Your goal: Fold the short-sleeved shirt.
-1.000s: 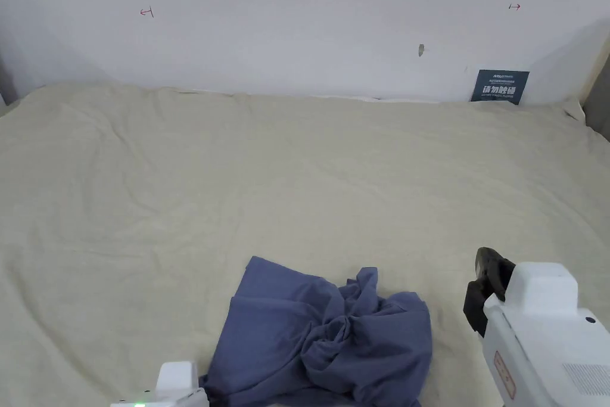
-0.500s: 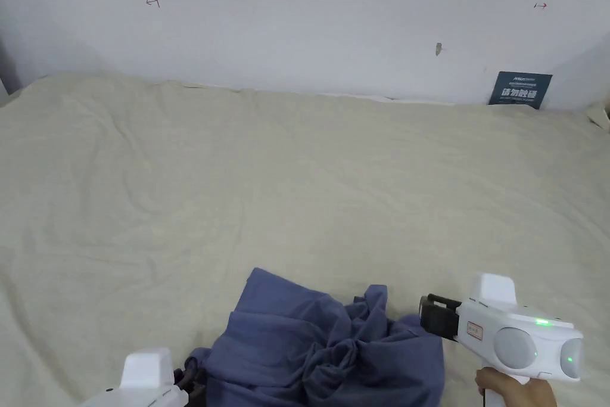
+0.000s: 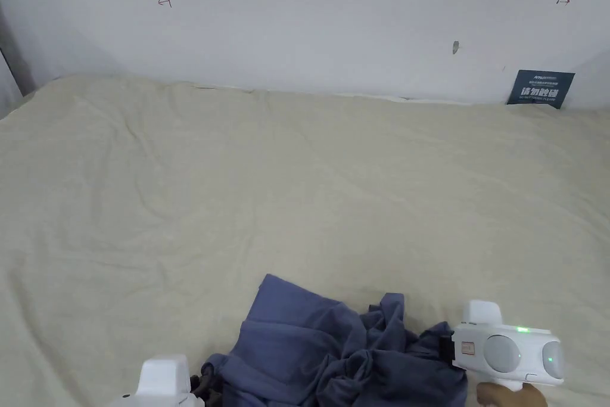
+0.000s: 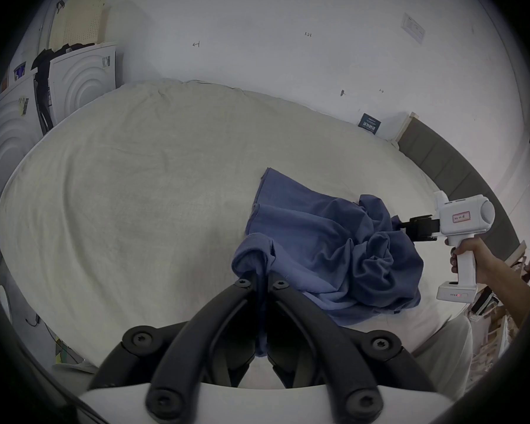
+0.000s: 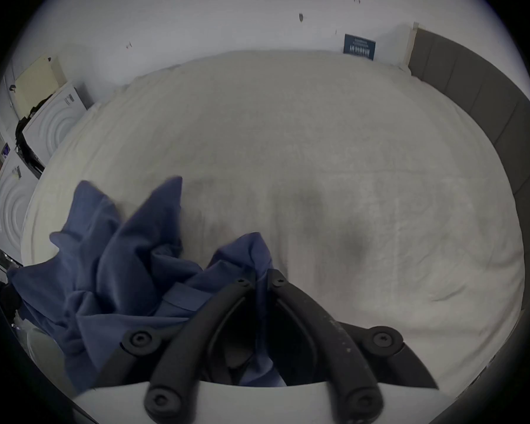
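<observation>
Bed (image 3: 298,188), cream sheet, wrinkled. Blue shirt (image 3: 333,354) lies crumpled on it between my two grippers, near edge. Sheet ahead of my tools lies bare up to the wall.

This looks like a data-recording room fitted out as a bedroom rather than a lived-in home. A wide bed under a wrinkled beige sheet (image 3: 298,188) fills the floor space, pushed against a bare white wall (image 3: 298,9) carrying small red pen marks (image 3: 164,2). A dark blue printed sign (image 3: 540,88) leans at the far right, beside a grey padded headboard (image 5: 471,100). On the left stand white washing machines with ringed side panels (image 4: 80,78), and a pale yellow pegboard (image 4: 80,17) above them
</observation>
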The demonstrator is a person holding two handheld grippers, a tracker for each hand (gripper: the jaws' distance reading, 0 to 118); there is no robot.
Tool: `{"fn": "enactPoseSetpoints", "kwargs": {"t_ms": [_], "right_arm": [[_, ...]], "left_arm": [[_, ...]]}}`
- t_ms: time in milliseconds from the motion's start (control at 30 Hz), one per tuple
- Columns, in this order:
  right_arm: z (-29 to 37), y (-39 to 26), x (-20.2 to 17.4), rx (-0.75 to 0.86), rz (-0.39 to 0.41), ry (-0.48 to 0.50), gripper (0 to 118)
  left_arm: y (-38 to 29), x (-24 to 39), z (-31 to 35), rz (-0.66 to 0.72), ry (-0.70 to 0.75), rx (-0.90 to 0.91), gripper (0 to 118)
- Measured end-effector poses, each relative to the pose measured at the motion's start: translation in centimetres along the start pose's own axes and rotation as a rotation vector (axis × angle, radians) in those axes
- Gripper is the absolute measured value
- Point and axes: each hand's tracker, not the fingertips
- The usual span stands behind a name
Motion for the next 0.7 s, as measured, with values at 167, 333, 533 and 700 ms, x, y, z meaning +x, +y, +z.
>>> {"fn": "enactPoseSetpoints", "kwargs": {"t_ms": [167, 333, 533, 700], "right_arm": [[5.8, 2.5, 1.8, 0.161, 0.043, 0.01, 7], [13.4, 6.9, 2.3, 0.295, 0.085, -0.011, 7], [19.6, 14.1, 3.3, 0.456, 0.092, -0.056, 7], [22.5, 20.3, 3.5, 0.553, 0.068, -0.084, 7]], "left_arm": [[1.8, -0.4, 0.8, 0.055, -0.058, 0.046, 6], [8.6, 0.1, 1.9, 0.087, -0.072, 0.154, 6], [21.1, 0.1, 2.6, -0.014, -0.006, 0.301, 6], [31.5, 0.5, 2.8, -0.114, 0.106, 0.412, 6]]}}
